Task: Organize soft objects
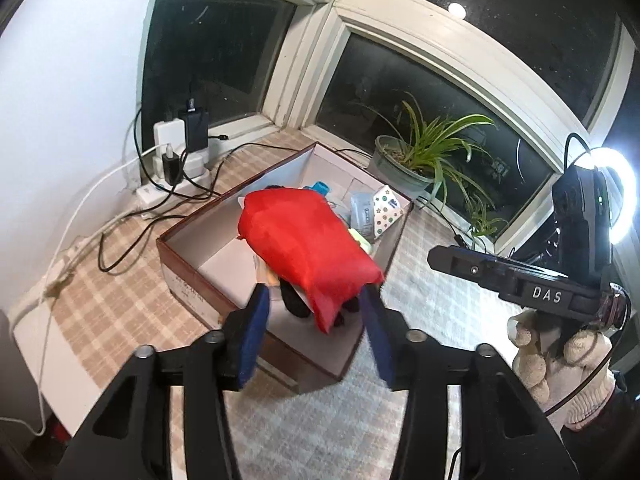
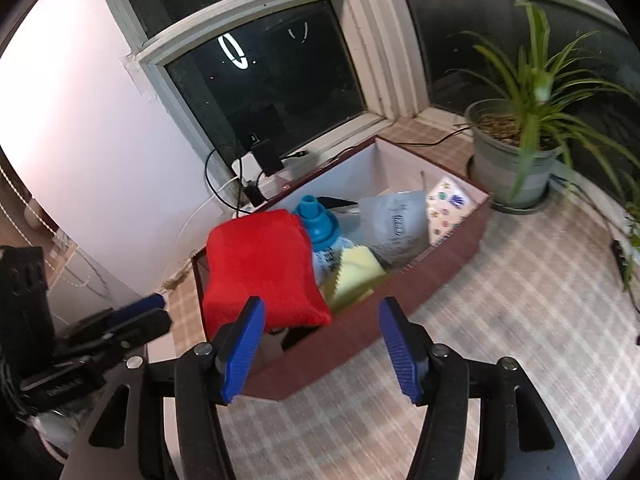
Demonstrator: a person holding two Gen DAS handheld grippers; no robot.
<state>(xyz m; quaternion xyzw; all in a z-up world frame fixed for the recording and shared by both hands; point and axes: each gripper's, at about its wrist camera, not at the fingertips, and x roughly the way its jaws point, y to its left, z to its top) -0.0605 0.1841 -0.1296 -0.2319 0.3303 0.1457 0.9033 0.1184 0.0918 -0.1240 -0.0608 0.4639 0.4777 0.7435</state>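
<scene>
A folded red cloth [image 1: 308, 240] [image 2: 260, 268] lies in the open brown box [image 1: 192, 280] [image 2: 400, 320], on top of other things. Something black [image 1: 294, 300] shows under its near end. My left gripper [image 1: 316, 294] is open; the cloth's near end hangs between its blue pads without being pressed. My right gripper [image 2: 321, 305] is open too, over the box's near wall, with its left pad beside the cloth's corner. The box also holds a yellow cloth [image 2: 356, 274], a blue-capped bottle [image 2: 318, 220], a grey pouch [image 2: 396, 224] and a patterned tissue pack [image 2: 448, 204].
A potted plant [image 1: 404, 160] [image 2: 516, 160] stands right of the box by the window. A power strip with chargers and cables [image 1: 176, 160] lies behind it on the left. A ring light [image 1: 616, 196] glows at the right. A gloved hand [image 1: 560, 368] holds the right gripper.
</scene>
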